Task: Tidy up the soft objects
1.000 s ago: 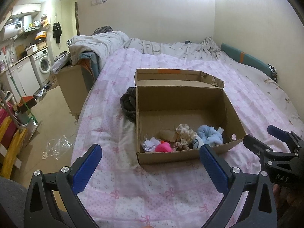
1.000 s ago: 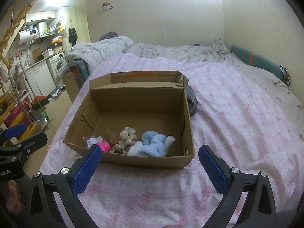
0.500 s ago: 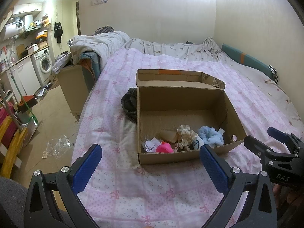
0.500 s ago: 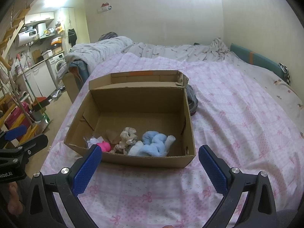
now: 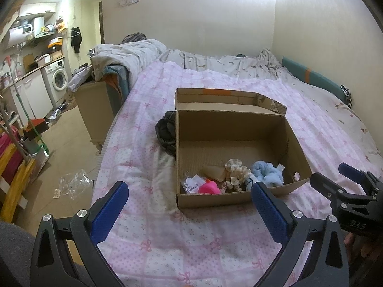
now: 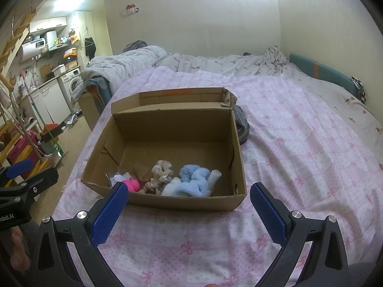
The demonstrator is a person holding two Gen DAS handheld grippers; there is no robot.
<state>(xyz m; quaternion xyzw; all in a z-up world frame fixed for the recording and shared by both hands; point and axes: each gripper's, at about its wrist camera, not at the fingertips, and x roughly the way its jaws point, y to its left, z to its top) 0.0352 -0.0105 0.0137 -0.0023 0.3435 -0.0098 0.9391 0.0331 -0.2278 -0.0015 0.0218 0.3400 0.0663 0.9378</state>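
Observation:
An open cardboard box (image 5: 239, 129) (image 6: 177, 124) sits on the pink quilt. Along its near wall lie a pink soft toy (image 5: 209, 187) (image 6: 132, 184), a beige scrunchie (image 5: 235, 170) (image 6: 161, 172), a fluffy blue item (image 5: 267, 172) (image 6: 192, 179) and a small clear packet (image 5: 191, 181). My left gripper (image 5: 189, 196) hovers open in front of the box, holding nothing. My right gripper (image 6: 189, 197) is also open and empty, just short of the box's near wall. Each gripper shows at the edge of the other's view.
A dark folded garment (image 5: 165, 131) (image 6: 241, 125) lies against the box's far side. A crumpled grey duvet (image 5: 129, 55) is heaped at the head of the bed. Left of the bed are a floor with plastic wrap (image 5: 71, 184), a washing machine (image 5: 58, 81) and cluttered shelves.
Both views have eased back very slightly from the box. The grippers stay open and the items in the box have not moved.

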